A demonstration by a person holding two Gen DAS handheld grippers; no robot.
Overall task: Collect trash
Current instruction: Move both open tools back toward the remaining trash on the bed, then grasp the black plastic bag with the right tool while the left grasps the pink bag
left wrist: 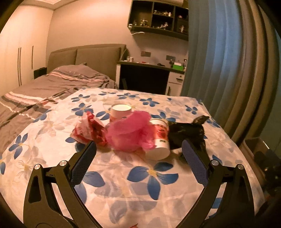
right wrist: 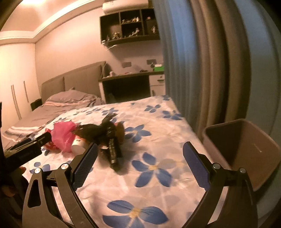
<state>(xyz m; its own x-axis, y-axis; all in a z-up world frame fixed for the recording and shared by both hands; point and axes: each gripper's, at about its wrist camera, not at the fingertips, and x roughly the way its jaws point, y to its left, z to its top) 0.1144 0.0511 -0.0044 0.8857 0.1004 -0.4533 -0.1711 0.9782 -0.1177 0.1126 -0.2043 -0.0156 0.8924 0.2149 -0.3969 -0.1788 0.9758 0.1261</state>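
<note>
Both tongs are hanging wide open and empty above a worktop (left wrist: 58,122) draped in a white cloth with blue flowers, where a small heap of trash is lying at mid-frame.

In the left wrist view, the left tongs (left wrist: 139,149) are spreading their blue-padded fingers on either side of the heap without touching any of it. A crumpled pink plastic bag (left wrist: 130,135) is sitting at the centre of the frame. A red-and-white wrapper (left wrist: 87,130) is lying just to its left, and a tipped white cup with a red label (left wrist: 160,140) is lying against its right edge. A second white cup (left wrist: 121,111) is standing just behind the pink bag. A crumpled black bag (left wrist: 188,131) is lying right of the tipped cup, close to the right finger.

In the right wrist view, the right tongs (right wrist: 139,150) are hovering over bare cloth, with the black bag (right wrist: 105,135) sitting just past the left finger, at centre left. A brown bin (right wrist: 249,145) is standing at the worktop's edge, at the right of the frame, in front of a blue-grey curtain (right wrist: 202,66). A bed (left wrist: 43,84) is filling the left background, with a dark wall shelf (left wrist: 158,15) at the top centre.
</note>
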